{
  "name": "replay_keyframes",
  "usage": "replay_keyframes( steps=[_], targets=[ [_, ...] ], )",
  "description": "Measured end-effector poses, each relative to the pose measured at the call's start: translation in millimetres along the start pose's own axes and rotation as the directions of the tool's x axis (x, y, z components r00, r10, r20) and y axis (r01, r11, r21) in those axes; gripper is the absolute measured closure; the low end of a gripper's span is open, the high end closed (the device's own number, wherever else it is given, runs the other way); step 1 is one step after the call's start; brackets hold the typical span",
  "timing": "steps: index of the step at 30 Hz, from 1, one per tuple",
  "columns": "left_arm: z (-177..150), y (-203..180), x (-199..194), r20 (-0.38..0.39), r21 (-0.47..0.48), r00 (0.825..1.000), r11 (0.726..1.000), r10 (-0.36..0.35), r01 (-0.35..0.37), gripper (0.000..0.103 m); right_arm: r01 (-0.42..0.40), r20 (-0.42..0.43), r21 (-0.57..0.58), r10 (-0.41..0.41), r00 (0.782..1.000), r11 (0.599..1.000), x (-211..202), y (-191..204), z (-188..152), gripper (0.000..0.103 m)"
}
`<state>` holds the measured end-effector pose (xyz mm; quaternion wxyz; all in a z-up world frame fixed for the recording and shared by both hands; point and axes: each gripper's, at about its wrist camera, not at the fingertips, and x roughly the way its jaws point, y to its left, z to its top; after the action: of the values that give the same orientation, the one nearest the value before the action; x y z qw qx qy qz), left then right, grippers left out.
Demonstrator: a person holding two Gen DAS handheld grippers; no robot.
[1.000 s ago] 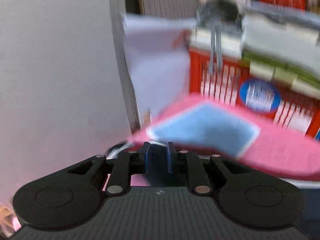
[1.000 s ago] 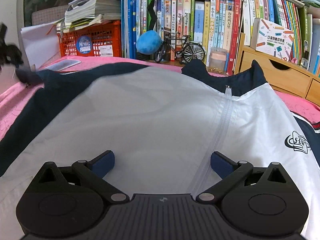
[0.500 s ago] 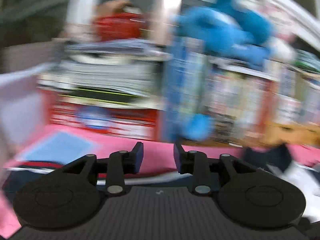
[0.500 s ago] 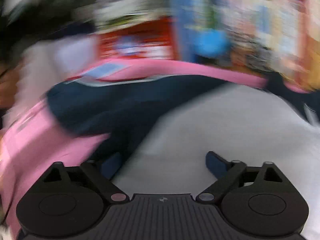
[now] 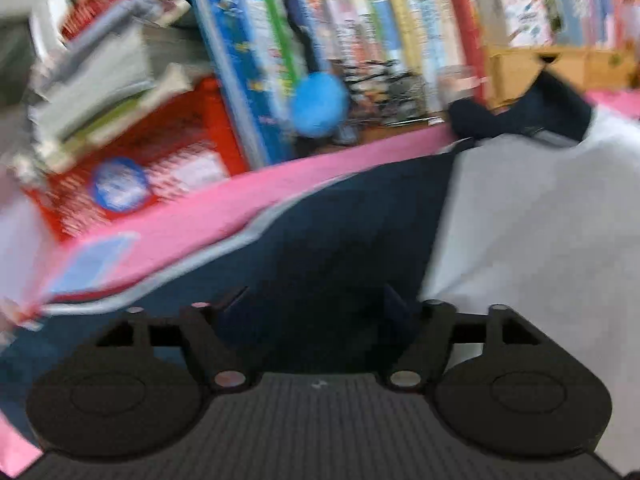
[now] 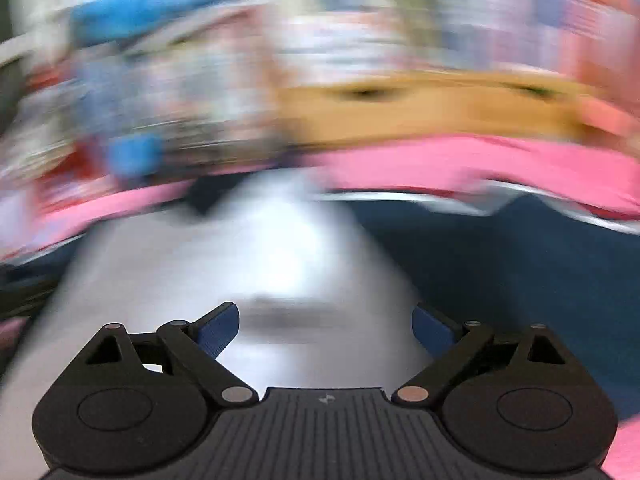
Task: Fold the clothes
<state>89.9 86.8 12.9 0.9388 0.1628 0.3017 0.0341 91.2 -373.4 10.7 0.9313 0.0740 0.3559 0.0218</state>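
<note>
Both tongs — left [image 5: 316, 300], right [image 6: 326, 326] — spread over jacket [image 5: 540, 232]; writing too blurred.

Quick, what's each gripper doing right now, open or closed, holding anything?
Left gripper: open, empty, over the jacket's navy sleeve.
Right gripper: open, empty, over the jacket's white panel.

The right wrist view is smeared by motion blur: the far shelf [image 6: 320, 40] shows only streaks of colour. In the left wrist view, book titles [image 5: 360, 28] are unreadable, and the jacket [image 5: 540, 220] runs off the right edge.
</note>
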Motion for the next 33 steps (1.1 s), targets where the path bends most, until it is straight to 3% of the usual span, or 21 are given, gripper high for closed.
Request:
replay_keyframes(
  steps=[1,3,5,7,9,12,14,15,16,18,20,22,24,28,31,33],
  targets=[
    [-2.3,2.1,0.9,0.007,0.025,0.999,0.999,0.047,-0.047,0.028,0.110,0.003,0.043,-0.110,0.994,0.993,1.9,-26.8,2.8,0.011],
    [-6.3,8.9,7.4,-0.013,0.077,0.983,0.981,0.182,-0.180,0.028,0.282,0.050,0.104,-0.288,0.956,0.954,-9.5,-69.7,8.5,0.011],
    [-6.6,30.5,13.4,-0.053,0.008,0.978,0.980,0.200,-0.200,0.028,0.403,0.154,0.101,-0.414,0.897,0.910,-24.0,-95.4,11.8,0.004],
    [-4.4,49.3,18.6,-0.102,-0.069,0.973,0.974,0.209,-0.216,0.028,0.523,0.220,0.057,-0.521,0.825,0.851,-23.1,-114.6,19.2,0.000],
    [-4.7,54.3,19.4,-0.121,-0.089,0.967,0.968,0.224,-0.235,0.028,0.600,0.202,0.019,-0.591,0.781,0.800,-5.5,-135.5,30.4,0.000],
    [-4.7,45.8,16.5,-0.125,-0.054,0.956,0.961,0.264,-0.273,0.028,0.659,0.123,-0.022,-0.652,0.748,0.752,29.7,-165.3,39.2,0.001],
    [-4.0,43.5,14.7,-0.138,-0.052,0.951,0.957,0.276,-0.286,0.029,0.700,0.063,-0.034,-0.697,0.714,0.713,39.9,-186.4,36.9,0.021],
    [-2.1,45.5,13.6,-0.149,-0.068,0.952,0.958,0.267,-0.280,0.030,0.698,0.061,-0.033,-0.695,0.716,0.716,33.7,-187.5,37.7,0.047],
    [-0.2,47.5,12.5,-0.160,-0.084,0.953,0.958,0.259,-0.274,0.030,0.696,0.059,-0.032,-0.693,0.718,0.718,27.5,-188.6,38.5,0.089],
    [6.8,53.2,6.3,-0.156,-0.126,0.954,0.952,0.257,-0.277,0.034,0.691,0.056,-0.030,-0.689,0.722,0.722,15.1,-190.8,40.0,0.092],
    [15.6,57.0,-8.0,-0.086,-0.175,0.965,0.950,0.246,-0.258,0.034,0.687,0.052,-0.028,-0.685,0.727,0.726,2.7,-193.0,41.5,0.092],
    [25.4,56.3,-25.1,0.008,-0.215,0.980,0.958,0.198,-0.192,0.034,0.682,0.048,-0.026,-0.681,0.731,0.731,-9.7,-195.2,43.0,0.092],
    [33.0,50.8,-34.7,0.051,-0.235,0.990,0.965,0.129,-0.114,0.034,0.678,0.044,-0.024,-0.676,0.735,0.735,-22.1,-197.3,44.5,0.081],
    [35.2,33.8,-48.6,0.097,-0.233,0.995,0.972,0.010,0.013,0.034,0.652,0.074,0.014,-0.651,0.755,0.758,-48.3,-181.0,34.3,0.036],
    [31.4,15.6,-67.0,0.145,-0.170,0.986,0.980,-0.079,0.104,0.033,0.556,0.169,0.044,-0.555,0.815,0.830,-76.9,-144.5,22.1,0.002],
    [29.1,2.5,-77.2,0.173,-0.130,0.972,0.975,-0.156,0.179,0.028,0.472,0.240,-0.006,-0.457,0.856,0.881,-91.6,-107.7,14.1,0.000]
  ],
)
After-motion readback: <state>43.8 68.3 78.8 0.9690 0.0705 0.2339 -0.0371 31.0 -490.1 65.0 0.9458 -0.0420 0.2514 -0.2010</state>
